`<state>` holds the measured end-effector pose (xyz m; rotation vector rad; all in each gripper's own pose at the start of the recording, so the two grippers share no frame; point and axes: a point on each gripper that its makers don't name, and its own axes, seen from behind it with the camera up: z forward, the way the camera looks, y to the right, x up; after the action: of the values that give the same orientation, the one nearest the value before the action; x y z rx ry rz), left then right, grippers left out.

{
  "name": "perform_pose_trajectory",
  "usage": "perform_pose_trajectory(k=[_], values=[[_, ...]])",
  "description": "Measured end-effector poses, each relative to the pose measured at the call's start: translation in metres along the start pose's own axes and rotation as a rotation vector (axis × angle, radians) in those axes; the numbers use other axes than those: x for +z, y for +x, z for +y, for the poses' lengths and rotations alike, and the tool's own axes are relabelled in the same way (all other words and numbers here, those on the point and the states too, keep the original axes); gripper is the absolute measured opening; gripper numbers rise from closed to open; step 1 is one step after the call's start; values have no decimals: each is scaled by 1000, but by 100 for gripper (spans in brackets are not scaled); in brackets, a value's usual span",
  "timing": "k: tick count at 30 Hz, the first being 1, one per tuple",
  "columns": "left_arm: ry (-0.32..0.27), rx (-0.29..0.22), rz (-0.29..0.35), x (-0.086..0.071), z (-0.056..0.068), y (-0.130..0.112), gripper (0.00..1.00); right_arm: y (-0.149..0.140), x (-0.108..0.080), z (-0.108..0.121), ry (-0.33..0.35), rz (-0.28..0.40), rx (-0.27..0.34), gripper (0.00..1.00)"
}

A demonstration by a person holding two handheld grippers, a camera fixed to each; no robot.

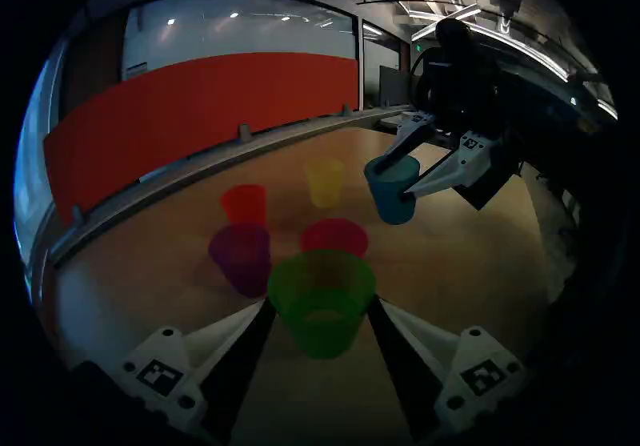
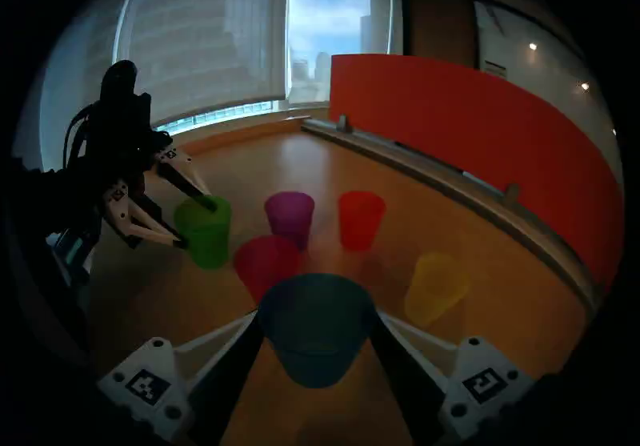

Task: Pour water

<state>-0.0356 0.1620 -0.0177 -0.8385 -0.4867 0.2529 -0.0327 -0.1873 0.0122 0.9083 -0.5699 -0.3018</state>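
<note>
In the left gripper view my left gripper (image 1: 322,306) is shut on a green cup (image 1: 322,306), held upright above the wooden table (image 1: 448,262). Across the table my right gripper (image 1: 396,183) holds a blue cup (image 1: 392,190) in the air. In the right gripper view the right gripper (image 2: 317,326) is shut on that blue cup (image 2: 316,330), and the left gripper (image 2: 192,222) grips the green cup (image 2: 205,231) at the far left. On the table between them stand a purple cup (image 1: 242,258), a dark red cup (image 1: 334,236), an orange-red cup (image 1: 244,204) and a yellow cup (image 1: 325,182).
A red partition wall (image 1: 200,118) with a grey rail runs along one side of the table. Windows (image 2: 320,38) lie behind the far end. A dark figure holding the grippers stands at the table's edge (image 2: 112,150).
</note>
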Motion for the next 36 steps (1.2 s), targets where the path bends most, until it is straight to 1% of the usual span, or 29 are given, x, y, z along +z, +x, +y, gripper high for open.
perform_pose_trajectory(k=[8, 14, 18, 26, 36], values=[[-5, 13, -70, 4, -4, -11, 84, -10, 5, 0, 10, -37, -3, 91], [-14, 5, -110, 9, -5, -18, 83, -17, 8, -1, 17, -67, -7, 91], [-16, -1, -123, 12, -7, -20, 84, -21, 11, -2, 19, -84, -15, 91], [-15, 9, -137, 15, -8, -26, 84, -28, 17, -4, 22, -98, -19, 91], [-15, 5, -146, 15, -9, -35, 84, -33, 19, -4, 16, -111, -28, 91]])
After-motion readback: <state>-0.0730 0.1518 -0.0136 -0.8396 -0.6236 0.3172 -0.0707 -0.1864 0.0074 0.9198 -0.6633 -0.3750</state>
